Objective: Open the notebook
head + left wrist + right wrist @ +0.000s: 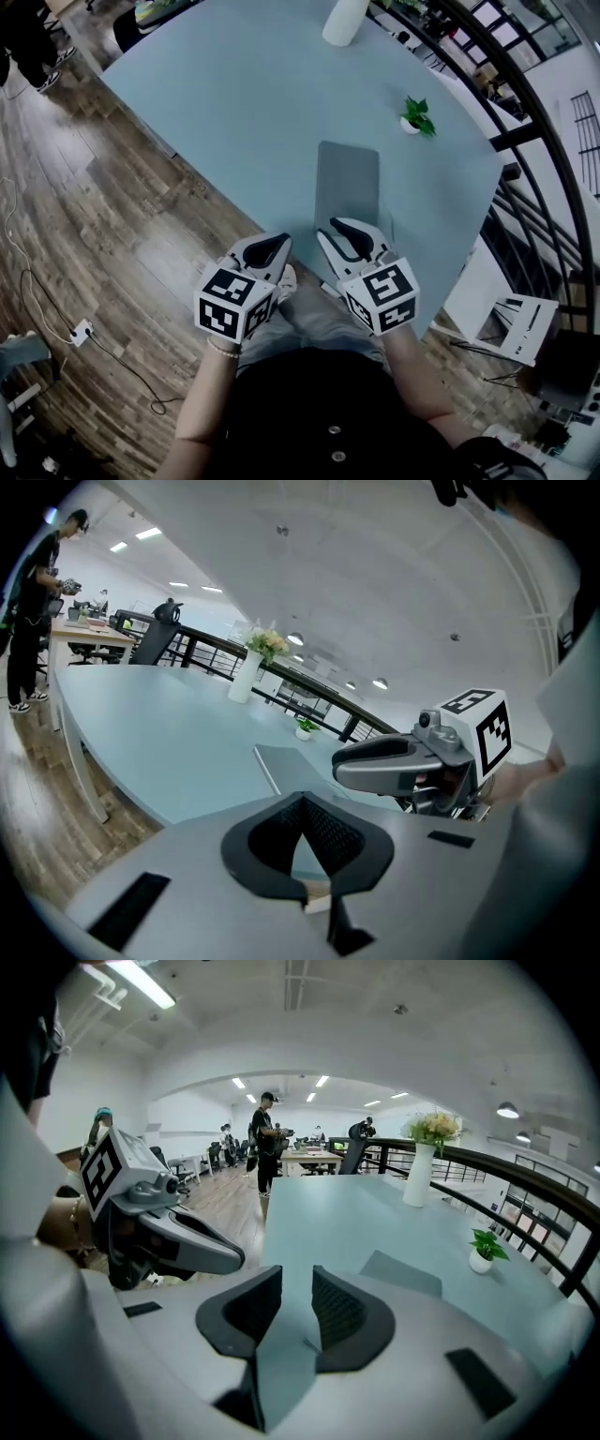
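Getting ready: the flat grey notebook (pixel 347 183) lies closed on the pale blue table (pixel 234 103). Near its front edge, the right gripper (pixel 339 227) gapes empty and the left gripper (pixel 282 241) is pinched together. Next, hook the cover's edge.

Open-plan office, desks (pixel 89 628) with chairs (pixel 153 639), ceiling strip lights (pixel 141 983), black railing (pixel 202 653)

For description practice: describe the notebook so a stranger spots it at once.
Find the pale blue table. Near its closest edge lies the notebook, closed. It alone is flat and grey; the plant and vase beyond stand upright.
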Demonstrator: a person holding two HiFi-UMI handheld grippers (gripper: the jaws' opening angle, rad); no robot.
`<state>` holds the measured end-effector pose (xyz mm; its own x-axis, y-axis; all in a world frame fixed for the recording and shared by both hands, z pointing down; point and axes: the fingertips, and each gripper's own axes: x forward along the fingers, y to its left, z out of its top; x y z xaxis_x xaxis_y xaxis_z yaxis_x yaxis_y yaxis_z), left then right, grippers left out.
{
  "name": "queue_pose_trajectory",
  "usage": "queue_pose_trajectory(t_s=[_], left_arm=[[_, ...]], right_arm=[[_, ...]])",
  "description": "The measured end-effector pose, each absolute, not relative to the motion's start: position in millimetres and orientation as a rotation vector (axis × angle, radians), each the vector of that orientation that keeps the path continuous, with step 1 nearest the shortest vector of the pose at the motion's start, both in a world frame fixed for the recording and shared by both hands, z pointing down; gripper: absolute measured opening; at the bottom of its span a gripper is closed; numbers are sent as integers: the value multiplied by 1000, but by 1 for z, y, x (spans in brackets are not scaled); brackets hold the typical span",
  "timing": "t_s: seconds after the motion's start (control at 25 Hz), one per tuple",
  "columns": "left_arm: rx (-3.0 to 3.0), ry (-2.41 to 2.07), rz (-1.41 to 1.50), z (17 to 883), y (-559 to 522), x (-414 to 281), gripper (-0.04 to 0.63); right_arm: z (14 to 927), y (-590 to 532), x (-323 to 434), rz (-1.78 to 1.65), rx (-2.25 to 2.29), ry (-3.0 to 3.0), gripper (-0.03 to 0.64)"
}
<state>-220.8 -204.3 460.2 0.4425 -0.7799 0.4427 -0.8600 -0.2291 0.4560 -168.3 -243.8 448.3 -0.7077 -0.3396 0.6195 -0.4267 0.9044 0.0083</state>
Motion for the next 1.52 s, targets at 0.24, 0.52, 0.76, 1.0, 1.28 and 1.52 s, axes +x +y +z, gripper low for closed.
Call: queue_pose_trajectory(t_s=[0.24, 0.52, 0.76, 1.0, 1.28, 1.52], left_arm=[[2042, -1374, 192, 479, -203, -220, 17], [2016, -1350, 222, 501, -204, -213, 17], [1986, -1342, 222, 515, -206, -214, 17], [1930, -1330, 210, 529, -204, -217, 17], [1900, -1333, 203, 540, -205, -219, 17], [1902, -1321, 193, 539, -203, -218, 17]], right_arm=[[477, -251, -156, 169, 527, -2336, 105], [516, -249, -151, 136, 471, -2244, 106], [535, -249, -157, 96, 425, -2203, 106], [547, -254, -160, 17, 396, -2166, 112], [558, -253, -159, -32, 360, -2119, 140], [561, -261, -159, -120, 396, -2075, 153]])
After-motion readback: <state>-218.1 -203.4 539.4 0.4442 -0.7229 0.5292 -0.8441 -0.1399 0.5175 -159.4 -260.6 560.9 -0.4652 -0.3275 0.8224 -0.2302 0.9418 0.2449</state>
